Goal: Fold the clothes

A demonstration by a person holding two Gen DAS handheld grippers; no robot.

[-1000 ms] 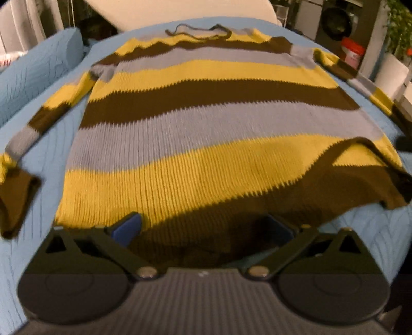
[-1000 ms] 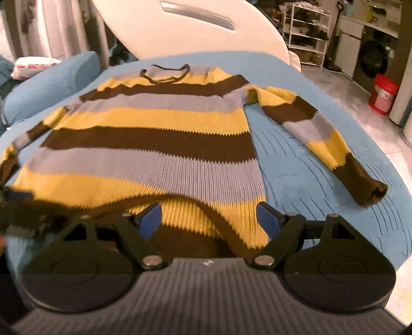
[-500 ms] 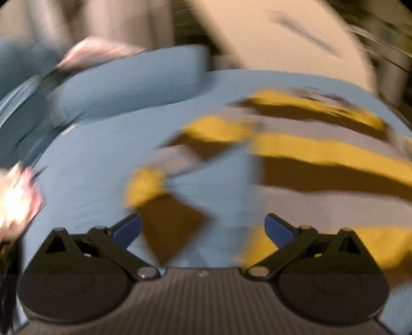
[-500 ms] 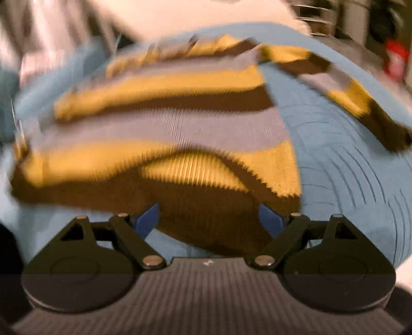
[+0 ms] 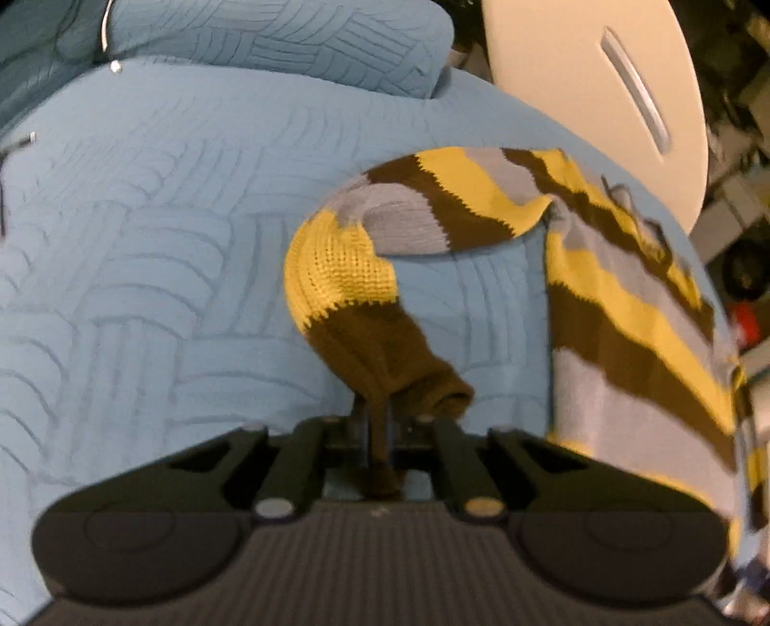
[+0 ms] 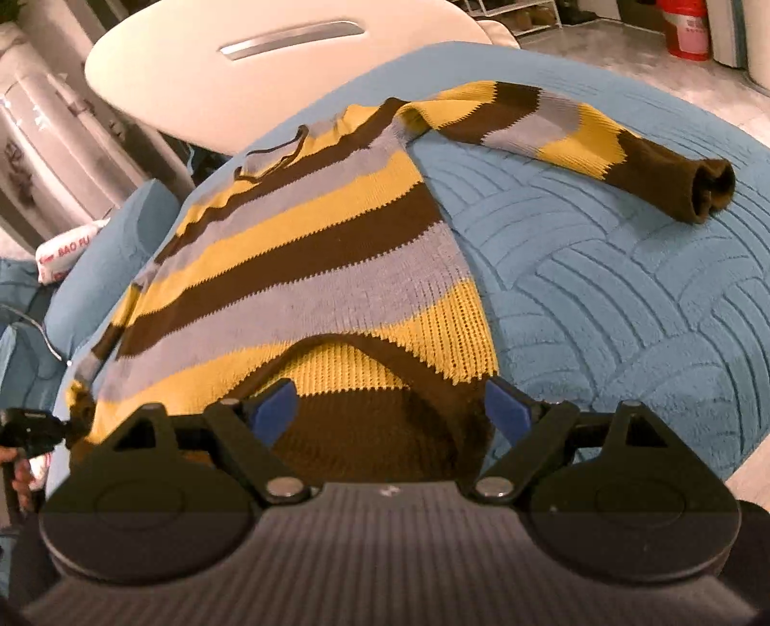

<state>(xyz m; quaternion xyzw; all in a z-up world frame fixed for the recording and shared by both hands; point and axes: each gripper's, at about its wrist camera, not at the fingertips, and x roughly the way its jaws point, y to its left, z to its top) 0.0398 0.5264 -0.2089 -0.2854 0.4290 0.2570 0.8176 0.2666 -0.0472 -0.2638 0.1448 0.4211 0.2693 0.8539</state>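
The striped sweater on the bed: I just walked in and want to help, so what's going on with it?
A person with a gripper in each hand is folding the striped sweater, spread on the blue quilted bed. The left gripper is shut on the brown cuff of one sleeve, lifting it in an arc. The right gripper hovers open over the brown hem. The other sleeve lies stretched out, not yet folded.

Only one legible text shows: red letters reading "BAO FU" on a white packet (image 6: 57,257), seen in the right wrist view just left of the blue pillow (image 6: 115,250). The red bucket (image 6: 686,26) beyond the bed carries pale markings too small to read.
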